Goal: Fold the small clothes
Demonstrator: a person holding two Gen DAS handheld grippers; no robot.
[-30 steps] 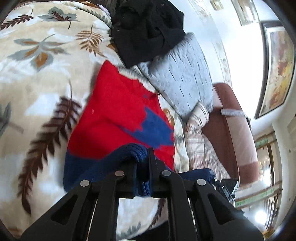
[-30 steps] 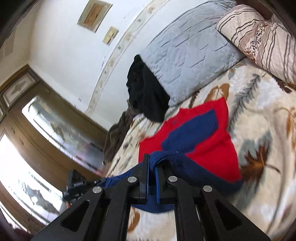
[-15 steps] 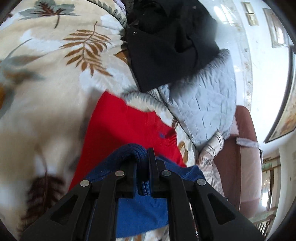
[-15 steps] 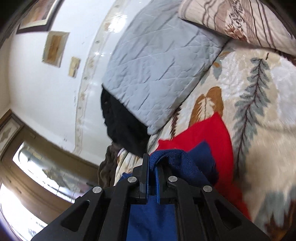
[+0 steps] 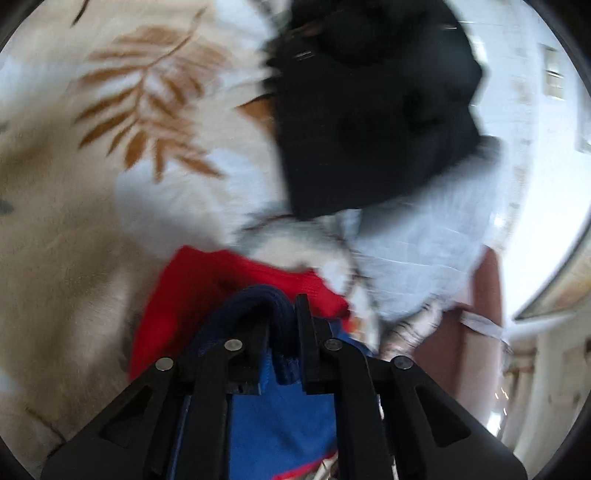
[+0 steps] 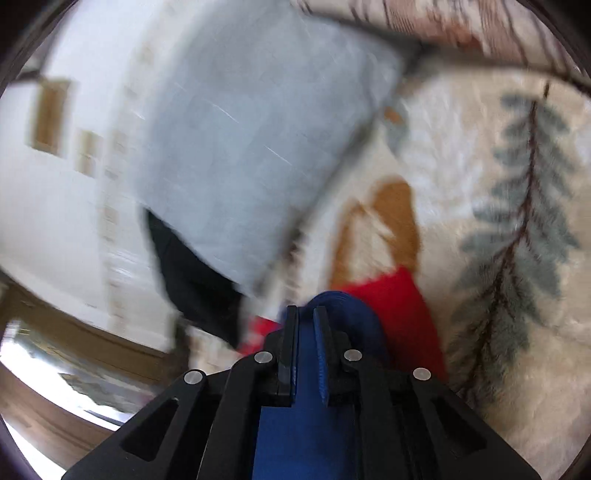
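A small red garment (image 5: pixel 207 291) with a navy blue hem lies on a cream leaf-print blanket (image 5: pixel 92 192). My left gripper (image 5: pixel 282 325) is shut on the blue hem (image 5: pixel 258 299), holding it folded over the red part. My right gripper (image 6: pixel 304 332) is shut on the same blue hem (image 6: pixel 347 306); the red cloth (image 6: pixel 399 302) shows just beyond it. Blue fabric hangs under both grippers and hides most of the garment. Both views are motion-blurred.
A black garment (image 5: pixel 369 110) lies on a grey quilted pillow (image 5: pixel 417 258) just past the red garment; both show in the right wrist view, pillow (image 6: pixel 251 147) and black cloth (image 6: pixel 192 280). A striped pillow (image 6: pixel 424 33) and white wall (image 6: pixel 66 206) lie beyond.
Both grippers have carried the blue hem forward over the red garment toward the pillows. Less red cloth shows now, and the pillow and black garment loom closer.
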